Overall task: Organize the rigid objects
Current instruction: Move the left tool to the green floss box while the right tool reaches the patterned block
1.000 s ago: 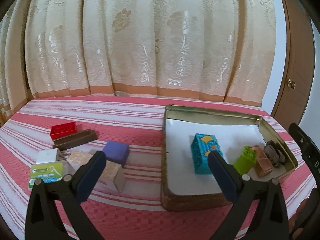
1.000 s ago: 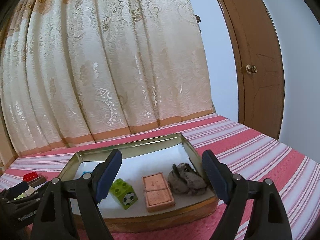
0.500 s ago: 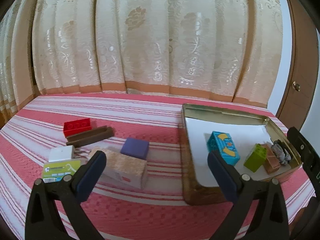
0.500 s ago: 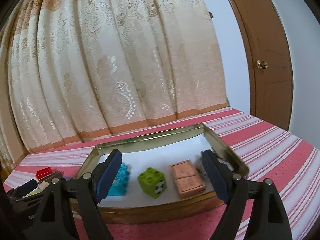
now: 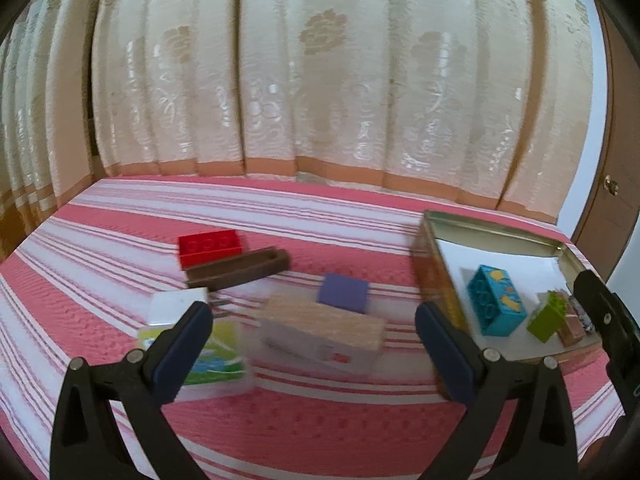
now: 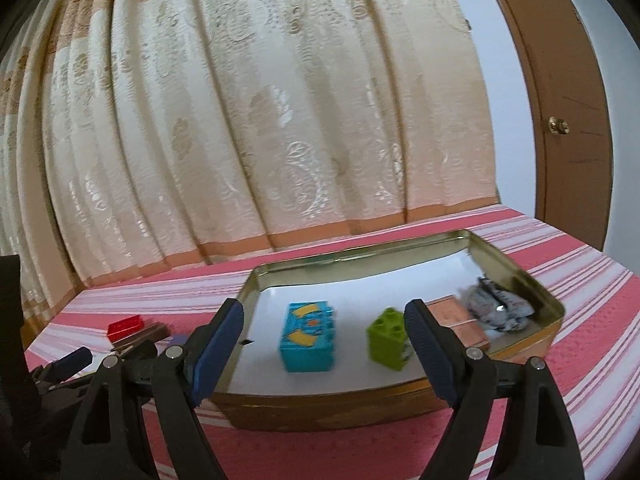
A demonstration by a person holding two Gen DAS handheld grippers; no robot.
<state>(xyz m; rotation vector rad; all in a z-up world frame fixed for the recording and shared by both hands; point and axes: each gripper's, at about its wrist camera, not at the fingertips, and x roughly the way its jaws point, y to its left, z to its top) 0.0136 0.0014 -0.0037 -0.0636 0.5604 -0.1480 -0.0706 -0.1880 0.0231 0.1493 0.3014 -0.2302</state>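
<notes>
A gold tin tray [image 5: 492,234] [image 6: 360,254] lined with white paper holds a teal brick [image 5: 495,306] [image 6: 308,336], a green brick [image 5: 545,322] [image 6: 387,338], a copper box [image 6: 454,316] and a grey lump [image 6: 498,310]. Left of the tray lie a red brick [image 5: 210,246] [image 6: 125,326], a brown bar [image 5: 240,270], a purple cube [image 5: 344,298], a tan-topped box [image 5: 324,334], a white block [image 5: 176,306] and a green-labelled case [image 5: 208,360]. My left gripper [image 5: 314,354] is open above the box. My right gripper [image 6: 322,354] is open before the tray.
The pink striped cloth [image 5: 280,220] covers the whole surface. Cream curtains [image 5: 320,80] hang along the far edge. A brown door [image 6: 560,120] stands at the right. The left gripper's body [image 6: 60,364] shows at the left of the right wrist view.
Both views have swung left. The loose objects now sit between my left gripper's fingers, and the tray has shifted right. In the right wrist view the teal brick has come to centre.
</notes>
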